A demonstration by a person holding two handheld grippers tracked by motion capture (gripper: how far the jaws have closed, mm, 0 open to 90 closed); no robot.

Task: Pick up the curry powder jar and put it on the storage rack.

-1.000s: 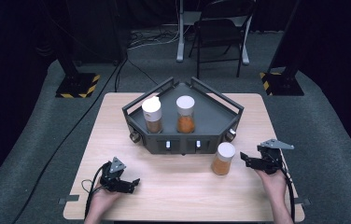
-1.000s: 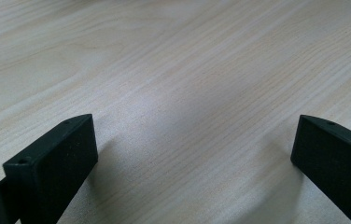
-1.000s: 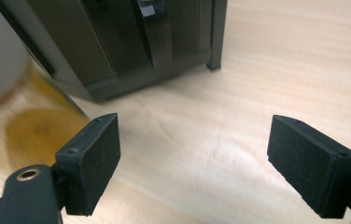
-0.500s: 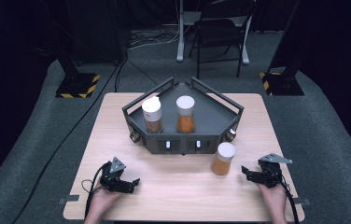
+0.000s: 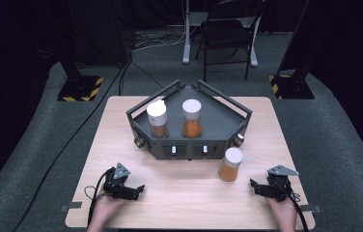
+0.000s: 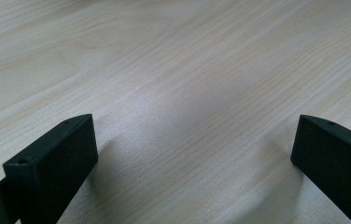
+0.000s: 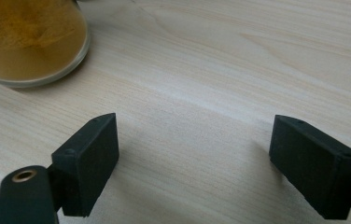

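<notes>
Right tongs [image 5: 257, 186] have dropped back toward the near bench edge since a second ago, now low on the pale wood-grain bench [image 5: 184, 193], jaws spread wide with nothing between them; left tongs [image 5: 138, 189] unchanged, also spread and empty on bare wood. Clear jar of orange powder with white lid [image 5: 230, 164] stands upright on the bench just ahead-left of the right tongs, apart from them; its base shows at the upper left in the right gripper view [image 7: 29, 42]. Beyond both tongs sits a dark grey angular metal tray with raised rails [image 5: 218, 123]. Inside it, upright: a white-capped jar of brown powder [image 5: 158, 118] and a white-lidded jar of orange powder [image 5: 192, 118], side by side, not touching. Black folding chair [image 5: 228, 34] on the floor far behind.
</notes>
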